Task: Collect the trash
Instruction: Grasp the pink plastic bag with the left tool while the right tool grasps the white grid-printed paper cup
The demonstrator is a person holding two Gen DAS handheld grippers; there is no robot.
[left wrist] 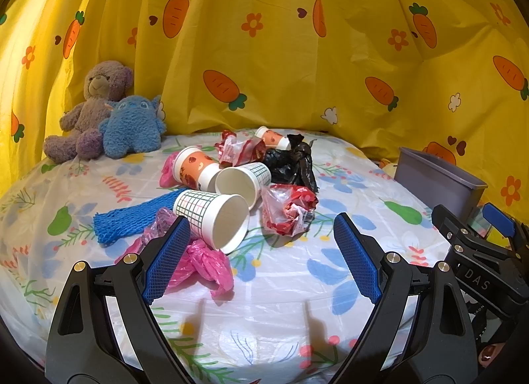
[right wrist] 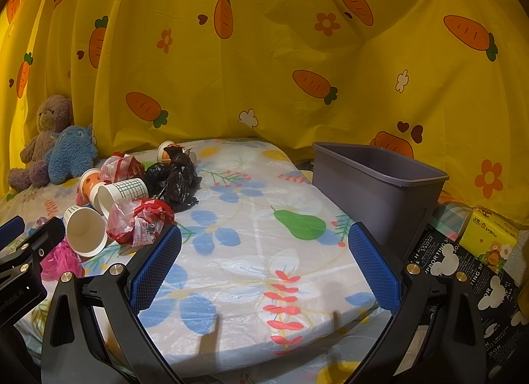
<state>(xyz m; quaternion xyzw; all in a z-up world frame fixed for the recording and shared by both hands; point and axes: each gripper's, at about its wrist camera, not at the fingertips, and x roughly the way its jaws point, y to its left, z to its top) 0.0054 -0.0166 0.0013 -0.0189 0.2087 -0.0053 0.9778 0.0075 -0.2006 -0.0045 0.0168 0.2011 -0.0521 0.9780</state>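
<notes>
A heap of trash lies on the table [left wrist: 281, 284]: a grid-patterned paper cup [left wrist: 215, 218] on its side, a second grid cup [left wrist: 244, 179], an orange cup [left wrist: 195, 167], a red-and-clear wrapper [left wrist: 287, 208], a black bag [left wrist: 294, 162], pink plastic [left wrist: 201, 265] and blue foam netting [left wrist: 132, 218]. My left gripper [left wrist: 261, 251] is open and empty, just short of the heap. My right gripper [right wrist: 264, 261] is open and empty over bare table, with the wrapper [right wrist: 139, 222] to its left. A grey bin [right wrist: 377, 185] stands at the table's right edge.
Two plush toys, a purple bear [left wrist: 89, 109] and a blue one [left wrist: 132, 126], sit at the back left. A yellow carrot-print curtain [left wrist: 297, 53] closes the back. A yellow tissue pack [right wrist: 489, 238] lies right of the bin, off the table.
</notes>
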